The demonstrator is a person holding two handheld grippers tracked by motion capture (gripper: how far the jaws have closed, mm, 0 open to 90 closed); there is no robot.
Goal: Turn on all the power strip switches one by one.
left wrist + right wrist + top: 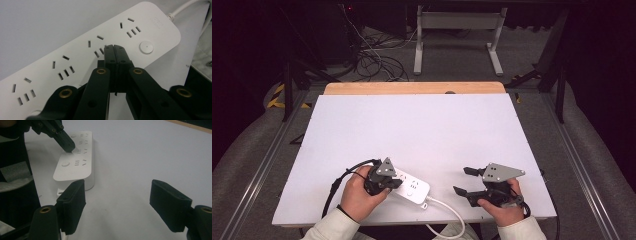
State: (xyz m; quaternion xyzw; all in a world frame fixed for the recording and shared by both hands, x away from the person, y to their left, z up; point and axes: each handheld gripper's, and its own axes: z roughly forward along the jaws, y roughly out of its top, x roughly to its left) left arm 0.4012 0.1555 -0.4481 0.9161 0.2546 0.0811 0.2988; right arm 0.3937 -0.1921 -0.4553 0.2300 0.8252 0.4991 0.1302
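Pressing down, the left gripper [113, 47], jaws together, tips on the power strip [82, 52] at the table's [422, 125] six-o'clock edge; right gripper [117, 205] waits empty, jaws apart, at three o'clock. Best to keep the pressure straight, clear of the button [146, 47].

White plastic on a matt white tabletop, handled by black plastic claws.

The power strip [411, 186] is smooth white plastic with a faint satin sheen, and its cord [447, 210] looks like smooth white rubbery sheathing. The tabletop [412, 125] has a flat, matt white surface; a strip of pale, lightly glossy wood [412, 88] shows along its far edge. The left claw [115, 50] is matt black plastic with brass-coloured metal rivets, and the right claw [117, 205] carries rougher black pads, foam-like in texture. The person's sleeves [332, 227] are off-white cloth.
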